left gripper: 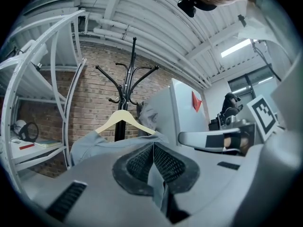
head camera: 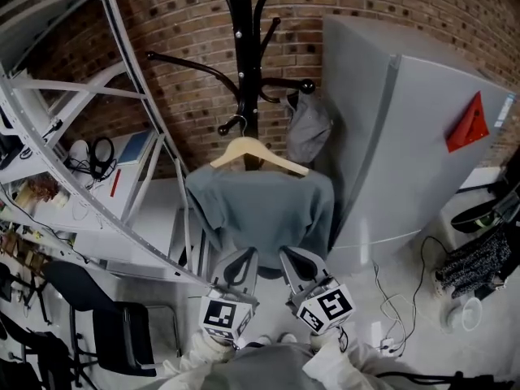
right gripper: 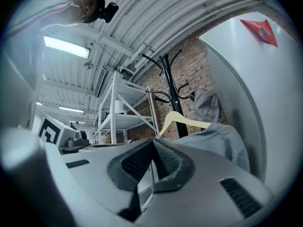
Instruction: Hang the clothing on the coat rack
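Jaws of left gripper (left gripper: 153, 145) and right gripper (right gripper: 154, 142) pinch hem of soft grey sweatshirt (head camera: 260, 205): judged light, limp; stiffer hold at pale wooden hanger (head camera: 258, 153) beyond jaws.

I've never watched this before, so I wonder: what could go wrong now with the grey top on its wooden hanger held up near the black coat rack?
1. The left gripper and right gripper pinch only the hem of the grey fabric top; the pale wooden hanger could tilt and shed it.
2. Whether the hanger's hook rests on the black metal coat rack is unclear; releasing might drop everything.
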Motion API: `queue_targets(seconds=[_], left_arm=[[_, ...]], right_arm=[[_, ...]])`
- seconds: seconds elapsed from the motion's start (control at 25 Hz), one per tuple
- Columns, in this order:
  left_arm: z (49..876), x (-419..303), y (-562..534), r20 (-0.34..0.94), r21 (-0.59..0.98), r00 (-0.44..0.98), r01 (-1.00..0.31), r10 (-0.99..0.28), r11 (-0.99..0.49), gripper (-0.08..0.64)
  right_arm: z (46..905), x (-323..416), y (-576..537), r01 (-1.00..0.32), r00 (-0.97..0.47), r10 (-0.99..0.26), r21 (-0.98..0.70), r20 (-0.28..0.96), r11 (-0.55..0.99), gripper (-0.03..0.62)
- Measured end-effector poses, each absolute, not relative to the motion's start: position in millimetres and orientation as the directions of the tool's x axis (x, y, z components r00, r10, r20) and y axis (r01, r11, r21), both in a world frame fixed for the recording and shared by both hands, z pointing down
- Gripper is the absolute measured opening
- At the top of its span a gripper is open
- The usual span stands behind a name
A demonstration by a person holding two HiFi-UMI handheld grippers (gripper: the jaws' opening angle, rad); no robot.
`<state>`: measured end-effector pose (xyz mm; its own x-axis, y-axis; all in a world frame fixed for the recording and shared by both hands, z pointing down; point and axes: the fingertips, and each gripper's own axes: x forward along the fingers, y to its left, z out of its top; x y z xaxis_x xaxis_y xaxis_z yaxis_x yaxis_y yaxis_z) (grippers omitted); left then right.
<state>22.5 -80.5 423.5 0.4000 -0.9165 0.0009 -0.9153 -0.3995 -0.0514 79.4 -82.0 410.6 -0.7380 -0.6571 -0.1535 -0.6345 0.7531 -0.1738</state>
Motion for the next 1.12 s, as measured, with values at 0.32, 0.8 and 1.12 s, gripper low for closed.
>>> queue_targets(seconds=[0.32, 0.8, 1.12], left_arm=[[418, 6, -75, -0.008, -0.047, 0.415, -0.909, -0.91, -0.414, 0.009], [415, -9, -69, -0.035, -0.05, 0.445, -0.895, -0.895, -0.443, 0.009], [417, -9, -67, -0.035, -0.045, 0.462, -0.887, -0.886, -0.46, 0.009]], right_arm=[[410, 63, -78, -0.657, -0.719, -0.678, -0.17, -0.151, 0.734, 0.024], [409, 53, -76, -0.693, -0.692, -0.71, -0.153, -0.13, 0.704, 0.023], [414, 47, -74, -0.694, -0.688, -0.715, -0.178, -0.12, 0.698, 0.023]])
